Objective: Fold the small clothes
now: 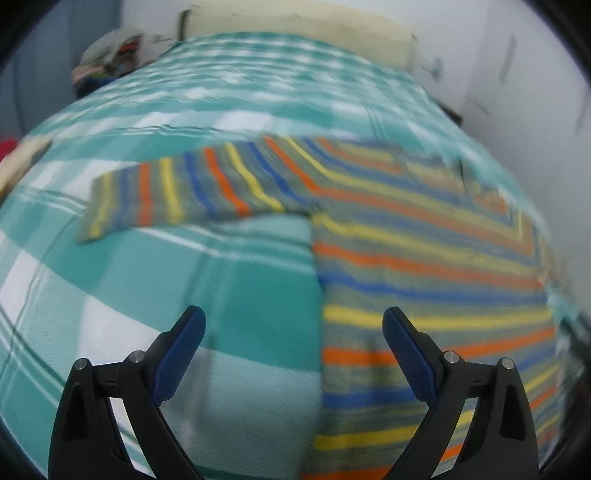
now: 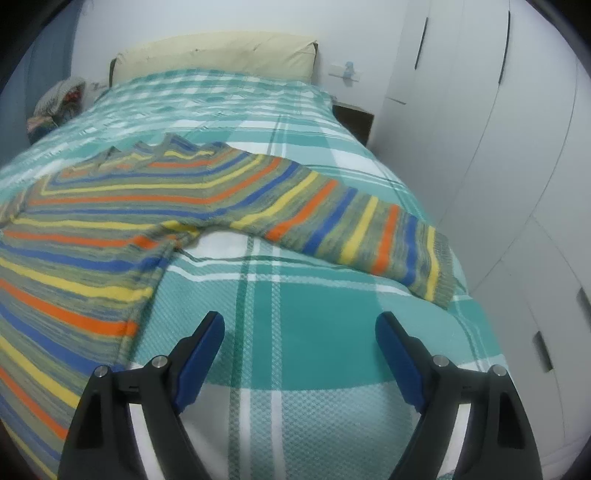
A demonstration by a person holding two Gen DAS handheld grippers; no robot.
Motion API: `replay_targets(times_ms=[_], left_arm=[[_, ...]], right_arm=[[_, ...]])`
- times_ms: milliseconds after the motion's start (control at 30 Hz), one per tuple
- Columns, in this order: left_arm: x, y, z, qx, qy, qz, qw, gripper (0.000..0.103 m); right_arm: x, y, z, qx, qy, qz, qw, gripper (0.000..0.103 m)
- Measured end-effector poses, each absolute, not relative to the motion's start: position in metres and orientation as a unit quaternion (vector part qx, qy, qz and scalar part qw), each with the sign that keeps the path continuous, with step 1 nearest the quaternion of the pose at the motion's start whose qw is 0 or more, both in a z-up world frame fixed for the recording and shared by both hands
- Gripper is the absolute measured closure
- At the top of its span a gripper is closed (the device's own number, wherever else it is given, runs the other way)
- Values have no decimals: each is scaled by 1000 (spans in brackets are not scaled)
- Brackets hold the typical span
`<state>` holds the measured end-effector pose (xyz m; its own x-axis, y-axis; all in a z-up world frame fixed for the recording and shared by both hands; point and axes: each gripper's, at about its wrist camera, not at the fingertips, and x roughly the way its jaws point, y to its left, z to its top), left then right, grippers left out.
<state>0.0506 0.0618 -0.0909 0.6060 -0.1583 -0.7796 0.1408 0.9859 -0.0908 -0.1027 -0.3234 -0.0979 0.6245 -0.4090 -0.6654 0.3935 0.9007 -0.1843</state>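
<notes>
Lying flat across the middle and right of the left wrist view, the striped sweater [image 1: 424,258] spreads over a teal-and-white checked bedspread [image 1: 240,258], its bands running orange, yellow and blue on a grey-green ground. One sleeve [image 1: 177,192] reaches out toward the left of the frame, stretched straight. The left gripper [image 1: 294,319] fills the bottom of the picture with its blue-padded jaws standing wide apart and nothing between them; the left pad hangs over bare bedspread, the right pad over the sweater's body. This view is smeared, so the sweater's far edge at the upper right is probably its neckline, though that cannot be made out. A cream pillow [image 1: 295,26] sits at the top.

In the right wrist view the sweater [image 2: 92,229] occupies the left half, and its other sleeve [image 2: 351,229] runs to the right and downward, ending in a cuff near the right edge of the bed. The right gripper [image 2: 300,320] at the bottom is also open and empty, both pads above plain bedspread [image 2: 295,369], just right of the sweater's side edge. White wardrobe doors [image 2: 480,110] line the right of the frame.
</notes>
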Motion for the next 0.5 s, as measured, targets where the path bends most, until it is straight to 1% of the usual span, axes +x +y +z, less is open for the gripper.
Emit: replay_targets(times_ms=[67, 133, 200, 367, 500], left_arm=[[51, 52, -103, 19, 442, -80, 893, 6], [51, 47, -114, 27, 451, -76, 889, 2], [51, 48, -117, 27, 454, -75, 888, 1], [53, 46, -120, 31, 457, -73, 886, 0], [50, 46, -121, 33, 456, -72, 886, 0]], right_arm=[[-102, -321, -102, -19, 376, -224, 899, 15], [-99, -318, -109, -29, 384, -224, 895, 14], [-98, -317, -113, -33, 388, -226, 893, 12], [-96, -322, -118, -23, 394, -230, 890, 7], [-96, -324, -119, -16, 395, -229, 889, 5]])
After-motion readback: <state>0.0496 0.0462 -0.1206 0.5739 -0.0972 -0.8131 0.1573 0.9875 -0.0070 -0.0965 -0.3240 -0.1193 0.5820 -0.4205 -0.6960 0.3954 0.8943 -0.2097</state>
